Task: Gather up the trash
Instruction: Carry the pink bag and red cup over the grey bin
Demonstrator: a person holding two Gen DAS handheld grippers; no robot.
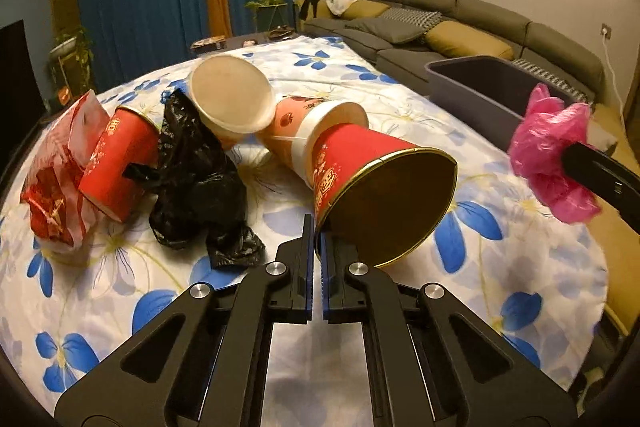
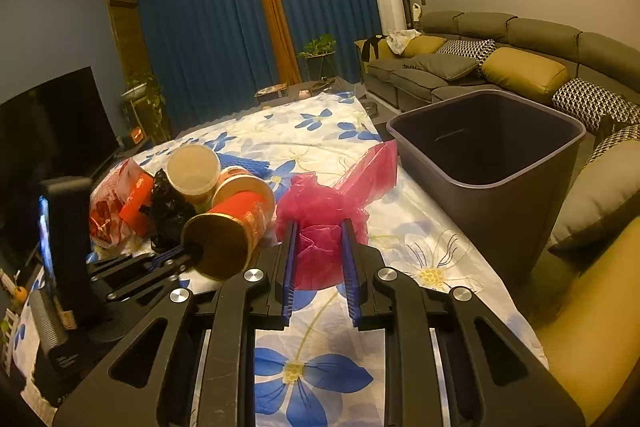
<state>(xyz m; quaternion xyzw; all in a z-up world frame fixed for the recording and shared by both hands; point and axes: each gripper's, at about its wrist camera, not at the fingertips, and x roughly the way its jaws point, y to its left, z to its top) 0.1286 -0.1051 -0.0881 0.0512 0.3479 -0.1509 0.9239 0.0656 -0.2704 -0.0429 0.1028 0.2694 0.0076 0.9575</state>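
Note:
A red paper cup (image 1: 352, 163) with a gold inside lies on its side on the floral cloth, mouth toward me. My left gripper (image 1: 316, 231) is shut on the near rim of this cup; the right wrist view shows the cup (image 2: 224, 243) and the left gripper (image 2: 180, 257) pinching its edge. My right gripper (image 2: 320, 227) is shut on a crumpled pink plastic bag (image 2: 320, 203), held above the cloth to the left of the dark bin (image 2: 520, 219). From the left wrist view the pink bag (image 1: 548, 147) hangs at the right in front of the bin (image 1: 472, 87).
Behind the held cup lie a pink-and-white cup (image 1: 288, 123), a white tub (image 1: 232, 95), a black bag (image 1: 192, 167), another red cup (image 1: 116, 163) and a red-white wrapper (image 1: 52, 179). A sofa (image 2: 520, 67) runs along the right beyond the bin.

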